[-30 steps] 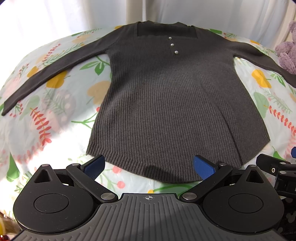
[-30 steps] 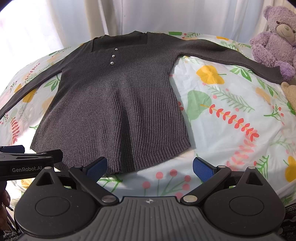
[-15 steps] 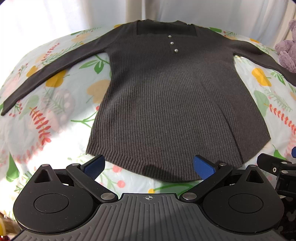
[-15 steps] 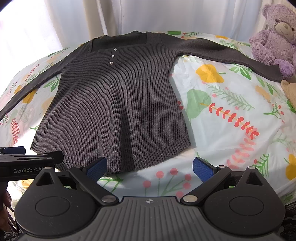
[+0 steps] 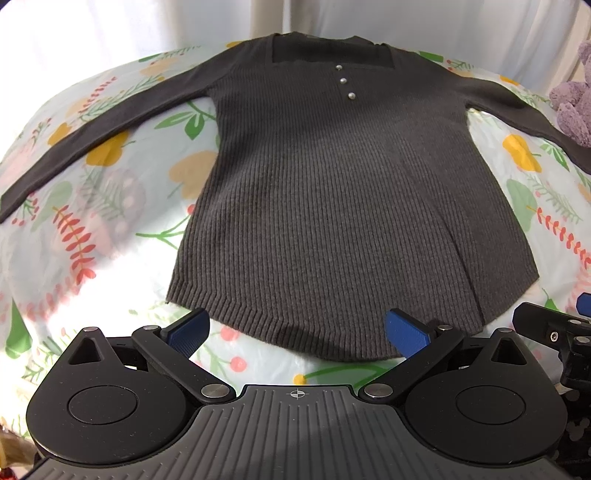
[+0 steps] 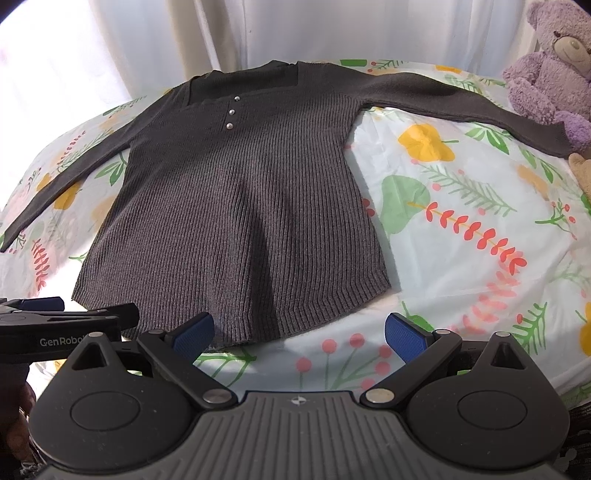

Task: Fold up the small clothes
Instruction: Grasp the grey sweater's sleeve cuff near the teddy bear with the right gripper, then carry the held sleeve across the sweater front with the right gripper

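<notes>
A dark grey ribbed sweater (image 5: 325,199) with three small buttons lies flat, front up, on a floral sheet (image 5: 110,206), both sleeves spread out sideways. It also shows in the right wrist view (image 6: 236,206). My left gripper (image 5: 297,328) is open and empty, hovering just in front of the sweater's hem. My right gripper (image 6: 299,330) is open and empty, in front of the hem's right corner. The left gripper's side shows at the left edge of the right wrist view (image 6: 66,321).
A purple teddy bear (image 6: 554,66) sits at the far right by the right sleeve's cuff. White curtains (image 6: 295,29) hang behind the bed. The floral sheet (image 6: 480,229) lies bare right of the sweater.
Both views have shifted very slightly; the sweater lies the same and both grippers stay open.
</notes>
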Tool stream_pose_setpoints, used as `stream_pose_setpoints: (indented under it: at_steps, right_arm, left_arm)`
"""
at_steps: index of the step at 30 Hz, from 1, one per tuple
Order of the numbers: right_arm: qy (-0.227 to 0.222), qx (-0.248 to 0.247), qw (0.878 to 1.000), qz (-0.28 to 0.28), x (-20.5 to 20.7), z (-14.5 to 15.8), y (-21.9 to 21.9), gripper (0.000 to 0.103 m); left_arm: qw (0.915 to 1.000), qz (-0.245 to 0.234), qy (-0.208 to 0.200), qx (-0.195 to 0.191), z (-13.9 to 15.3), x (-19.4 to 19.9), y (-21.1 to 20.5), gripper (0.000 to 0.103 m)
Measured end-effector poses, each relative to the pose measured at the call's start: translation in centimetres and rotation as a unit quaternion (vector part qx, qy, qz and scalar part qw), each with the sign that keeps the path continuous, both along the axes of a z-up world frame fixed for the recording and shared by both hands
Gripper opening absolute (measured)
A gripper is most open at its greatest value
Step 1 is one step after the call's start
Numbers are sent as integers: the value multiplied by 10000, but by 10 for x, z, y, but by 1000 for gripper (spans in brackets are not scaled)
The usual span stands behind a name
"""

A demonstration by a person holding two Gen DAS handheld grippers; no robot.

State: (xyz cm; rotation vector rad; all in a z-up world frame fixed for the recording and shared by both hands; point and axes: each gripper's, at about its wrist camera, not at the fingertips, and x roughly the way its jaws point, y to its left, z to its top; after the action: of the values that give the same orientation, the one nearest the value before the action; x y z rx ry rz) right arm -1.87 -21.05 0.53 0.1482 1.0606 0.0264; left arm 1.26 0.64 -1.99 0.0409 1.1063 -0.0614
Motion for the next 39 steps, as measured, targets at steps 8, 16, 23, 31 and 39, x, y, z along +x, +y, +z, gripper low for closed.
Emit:
stream_pose_setpoints:
  at_steps: [8, 16, 23, 31, 39]
  right_arm:
    - [-950, 637, 9918, -574, 6, 7, -46, 99]
    - [-2398, 1734, 9294, -2207, 49, -4, -191, 99]
    - [-2417, 2171, 8523, -4099, 120, -53, -344, 60]
    - [-1945, 2552, 8062, -4970, 158, -115, -422, 24]
    - [-1993, 2443, 8046, -5032, 175, -118, -435, 13]
  left_arm:
    - [9991, 148, -223, -329, 0, 16, 5, 103]
    - [9963, 328, -622, -502, -12, 64, 3, 103]
    - [9935, 832, -631, -462, -30, 104, -3, 103]
    - [9932, 1024, -454, -311, -43, 113, -5, 103]
    - [9966, 729, -387, -29, -51, 111, -10, 103]
